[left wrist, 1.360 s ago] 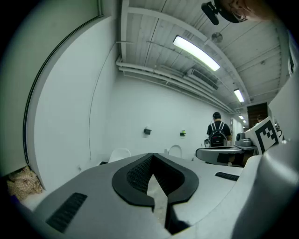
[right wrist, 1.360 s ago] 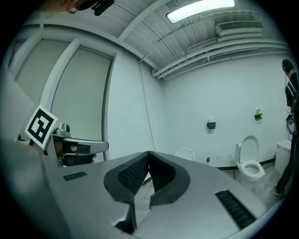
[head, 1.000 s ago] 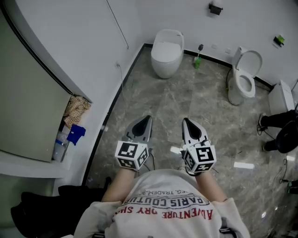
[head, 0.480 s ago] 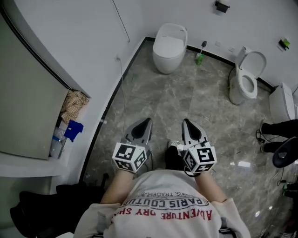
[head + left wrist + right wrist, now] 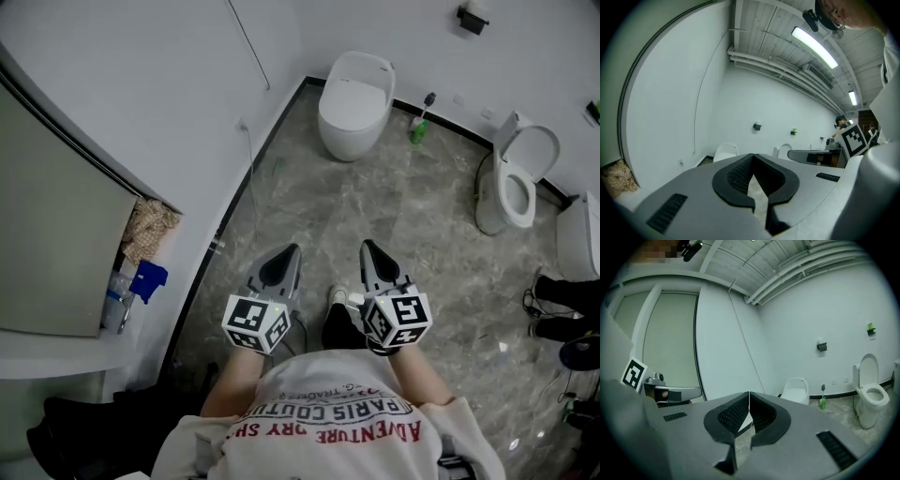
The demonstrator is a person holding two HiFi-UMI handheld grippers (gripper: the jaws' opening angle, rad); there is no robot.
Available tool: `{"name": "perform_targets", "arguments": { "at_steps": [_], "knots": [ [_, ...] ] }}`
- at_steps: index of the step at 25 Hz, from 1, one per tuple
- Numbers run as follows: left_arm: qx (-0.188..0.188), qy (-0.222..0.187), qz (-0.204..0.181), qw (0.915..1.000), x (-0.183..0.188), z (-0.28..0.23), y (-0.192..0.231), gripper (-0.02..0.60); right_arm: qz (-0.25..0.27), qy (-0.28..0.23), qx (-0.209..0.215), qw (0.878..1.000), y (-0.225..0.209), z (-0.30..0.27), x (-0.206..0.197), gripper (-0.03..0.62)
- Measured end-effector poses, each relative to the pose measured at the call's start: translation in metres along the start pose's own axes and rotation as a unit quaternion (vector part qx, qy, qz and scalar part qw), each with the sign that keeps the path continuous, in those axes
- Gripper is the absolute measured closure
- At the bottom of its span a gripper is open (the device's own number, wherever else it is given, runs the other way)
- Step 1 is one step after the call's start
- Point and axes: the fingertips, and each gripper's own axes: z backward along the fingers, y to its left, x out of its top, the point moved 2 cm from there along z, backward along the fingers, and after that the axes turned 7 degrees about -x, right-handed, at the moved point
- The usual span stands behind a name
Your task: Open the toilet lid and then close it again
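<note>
The white toilet (image 5: 354, 105) with its lid (image 5: 359, 82) down stands against the far wall, well apart from the left gripper (image 5: 289, 253) and right gripper (image 5: 370, 251). Both are held low in front of the person with jaws together and nothing between them. The lid is probably rigid, glossy plastic on a rear hinge, light but slippery, so hooking under its front lip looks best, though from here that lip is too small to make out. A second toilet (image 5: 514, 192) further right already has its lid up.
</note>
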Motion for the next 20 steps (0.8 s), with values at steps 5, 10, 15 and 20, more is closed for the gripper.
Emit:
{"name": "perform_targets", "arguments": {
  "at_steps": [5,10,15,20],
  "knots": [
    [0.001,0.007,-0.009,0.9999,0.027,-0.085,0.038,0.574,-0.003,0.004,0.015,1.0,-0.05,-0.084,0.027,0.579],
    [0.002,0.003,-0.007,1.0,0.048,-0.165,0.079,0.574,0.012,-0.003,0.025,1.0,-0.089,-0.161,0.059,0.579],
    [-0.004,0.009,-0.008,0.9999,0.063,-0.23,0.117,0.574,0.005,0.002,0.014,1.0,-0.123,-0.223,0.075,0.579],
    [-0.013,0.028,0.0,0.9995,0.061,-0.292,0.174,0.574,-0.003,0.014,-0.007,1.0,-0.15,-0.292,0.073,0.579]
  ]
}}
